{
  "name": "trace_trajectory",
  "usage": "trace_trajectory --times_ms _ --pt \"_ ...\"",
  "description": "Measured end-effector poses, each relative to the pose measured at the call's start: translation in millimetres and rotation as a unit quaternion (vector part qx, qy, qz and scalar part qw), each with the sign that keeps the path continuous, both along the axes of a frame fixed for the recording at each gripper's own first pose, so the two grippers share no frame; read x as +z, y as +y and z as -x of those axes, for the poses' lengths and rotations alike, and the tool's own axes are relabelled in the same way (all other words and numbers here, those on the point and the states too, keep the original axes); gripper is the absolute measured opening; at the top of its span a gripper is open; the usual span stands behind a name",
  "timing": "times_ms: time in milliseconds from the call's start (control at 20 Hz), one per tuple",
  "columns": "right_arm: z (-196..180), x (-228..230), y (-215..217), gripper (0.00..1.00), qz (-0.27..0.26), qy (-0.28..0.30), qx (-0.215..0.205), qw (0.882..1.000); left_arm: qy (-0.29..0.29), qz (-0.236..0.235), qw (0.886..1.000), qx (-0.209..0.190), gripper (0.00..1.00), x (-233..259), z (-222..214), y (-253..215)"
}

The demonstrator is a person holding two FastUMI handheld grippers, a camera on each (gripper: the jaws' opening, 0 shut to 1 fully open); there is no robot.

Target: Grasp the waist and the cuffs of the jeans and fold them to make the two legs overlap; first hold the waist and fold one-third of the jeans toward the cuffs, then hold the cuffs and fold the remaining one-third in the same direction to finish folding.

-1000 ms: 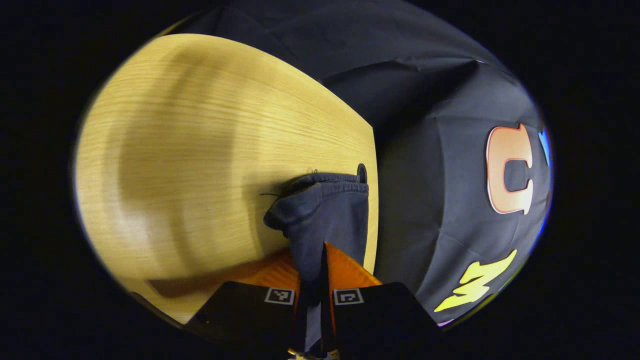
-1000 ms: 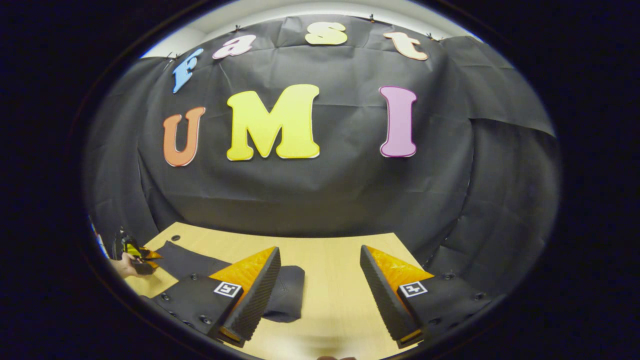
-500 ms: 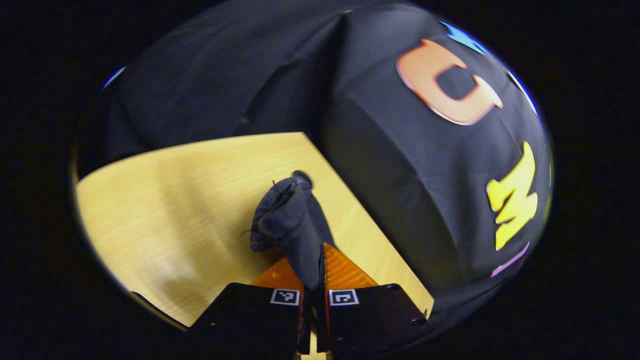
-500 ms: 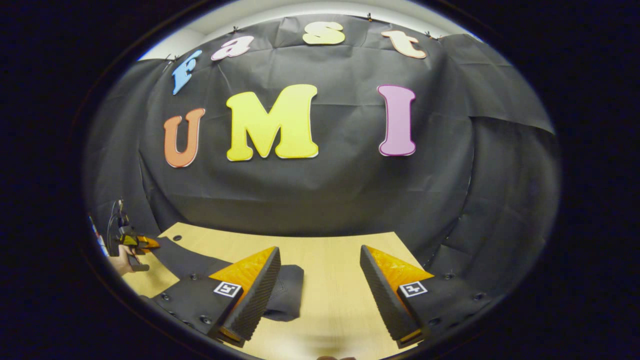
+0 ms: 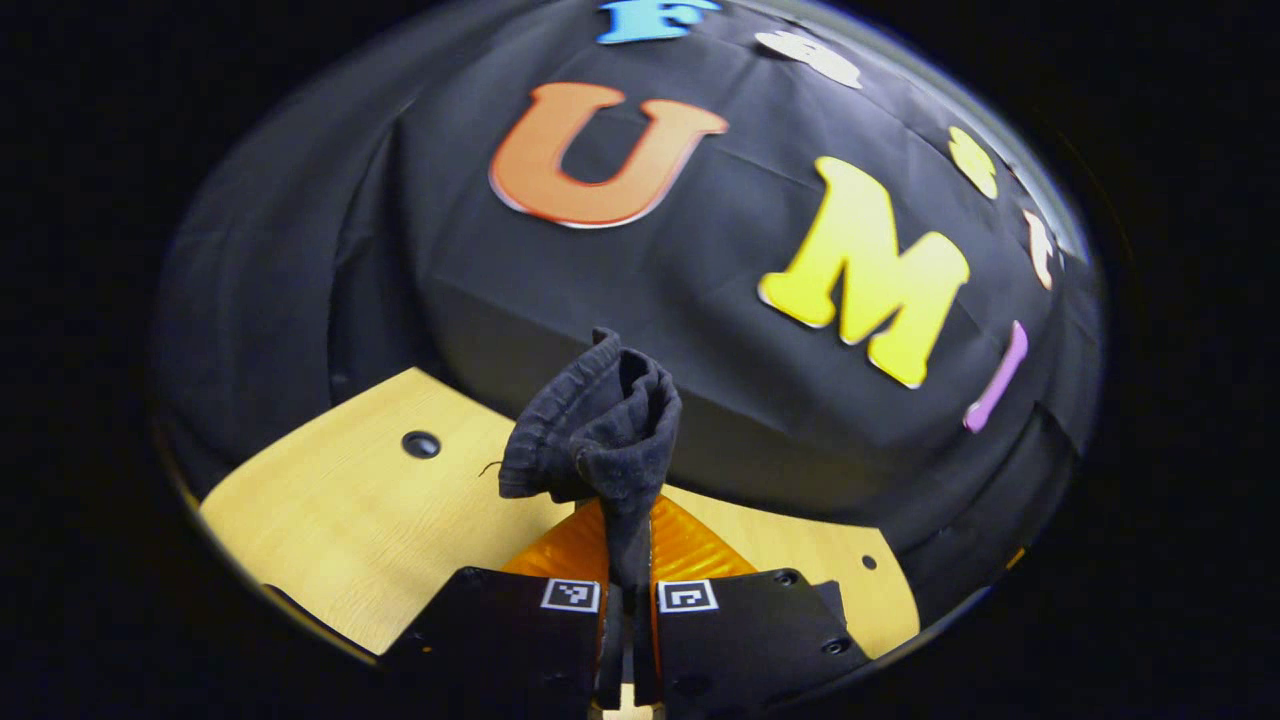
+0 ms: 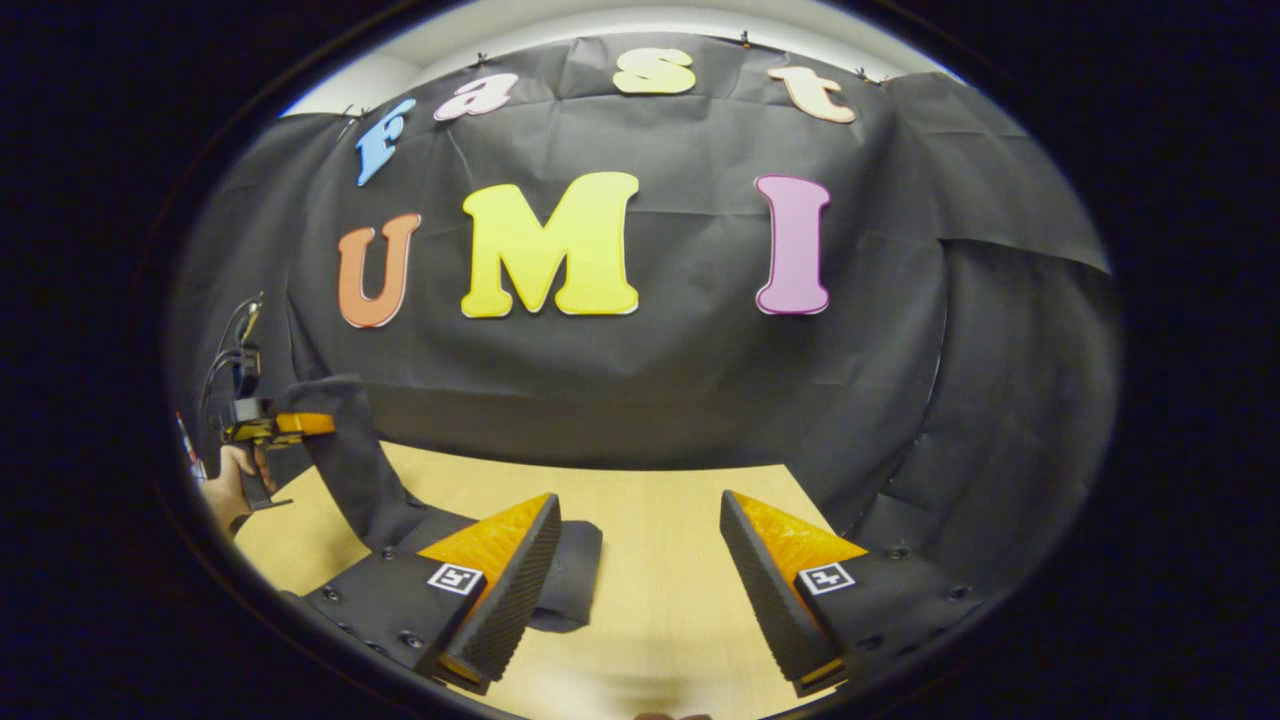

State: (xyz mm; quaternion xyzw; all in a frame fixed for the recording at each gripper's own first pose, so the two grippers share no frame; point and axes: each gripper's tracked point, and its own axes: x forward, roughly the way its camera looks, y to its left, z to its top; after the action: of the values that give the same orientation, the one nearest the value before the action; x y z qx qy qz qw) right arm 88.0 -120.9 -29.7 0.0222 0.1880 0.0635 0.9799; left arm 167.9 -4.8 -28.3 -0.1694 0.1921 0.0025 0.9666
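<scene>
The left gripper had its jaws clamped on the jeans, lifting one end above the table; the right gripper hovered, jaws wide, empty.

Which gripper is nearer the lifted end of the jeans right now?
Left. The left gripper is shut on that end of the jeans, holding it above the table. The right gripper hangs open, apart from it.

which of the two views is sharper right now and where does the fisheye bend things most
Right gripper view: crisp, the table edge bows near the rim. Left gripper view: slightly soft, the wall tilts and stretches at the edges; the jeans in the left hand-held gripper stay clear.
</scene>
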Motion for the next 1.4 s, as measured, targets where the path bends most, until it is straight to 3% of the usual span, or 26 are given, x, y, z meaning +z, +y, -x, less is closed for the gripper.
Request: trace_trajectory --times_ms 200,400,500,750,950,1250,1300,1400 --pt "9.6 -4.6 -8.7 0.98 -0.007 0.005 -0.003 1.0 -0.007 -0.082 0.992 -0.092 0.07 -2.2 7.3 -78.4" --pt "22.3 -12.1 -22.6 0.98 -0.001 0.012 -0.003 1.0 0.002 -0.167 0.97 -0.175 0.07 -41.0 18.1 -147.9" --pt "25.5 -13.8 -29.1 0.98 -0.001 0.014 -0.005 1.0 0.007 -0.204 0.956 -0.213 0.07 -61.3 28.6 -181.0" --pt "36.2 -16.5 -46.2 0.98 -0.005 0.021 -0.015 1.0 0.045 -0.302 0.902 -0.306 0.07 -130.0 60.1 -238.8" --pt "31.7 -21.9 -56.6 0.98 -0.018 0.021 -0.028 0.999 0.039 -0.363 0.871 -0.33 0.07 -162.2 64.6 -247.8" --pt "33.2 -25.4 -55.2 0.98 -0.023 0.027 -0.027 0.999 0.016 -0.399 0.851 -0.341 0.09 -163.1 68.5 -248.9" --pt "33.3 -23.2 -54.2 0.98 -0.022 0.026 -0.025 0.999 0.013 -0.398 0.851 -0.343 0.13 -165.5 70.2 -250.0" --pt "31.5 -20.6 -50.4 0.98 -0.022 0.023 -0.023 0.999 0.002 -0.388 0.862 -0.326 0.59 -152.2 71.9 -246.2"
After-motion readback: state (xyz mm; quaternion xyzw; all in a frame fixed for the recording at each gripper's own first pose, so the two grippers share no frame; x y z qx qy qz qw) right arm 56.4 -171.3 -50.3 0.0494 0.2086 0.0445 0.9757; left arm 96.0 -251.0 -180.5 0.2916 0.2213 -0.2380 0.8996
